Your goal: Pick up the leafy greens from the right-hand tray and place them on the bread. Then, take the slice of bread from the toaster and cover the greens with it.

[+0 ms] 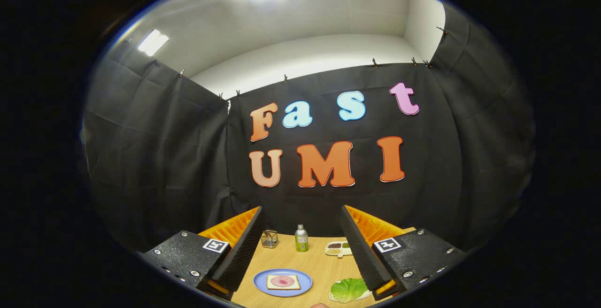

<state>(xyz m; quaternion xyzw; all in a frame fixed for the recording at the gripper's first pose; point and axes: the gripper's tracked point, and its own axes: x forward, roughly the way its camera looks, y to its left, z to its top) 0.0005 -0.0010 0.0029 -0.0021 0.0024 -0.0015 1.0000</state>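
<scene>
A slice of bread [283, 281] with a pink round slice on top lies on a blue plate [260, 283], on the wooden table between my fingers and nearer the left one. The leafy greens [348, 289] lie on a white tray [332, 298] just inside my right finger [361, 251], partly hidden by it. My gripper [300, 214] hangs high above the table, open wide, with nothing between its fingers.
At the back of the table stand a small wire holder [269, 239], a metal bottle with a green label [301, 238] and a white divided dish of beans [338, 249]. Black cloth walls close in the table behind and on both sides.
</scene>
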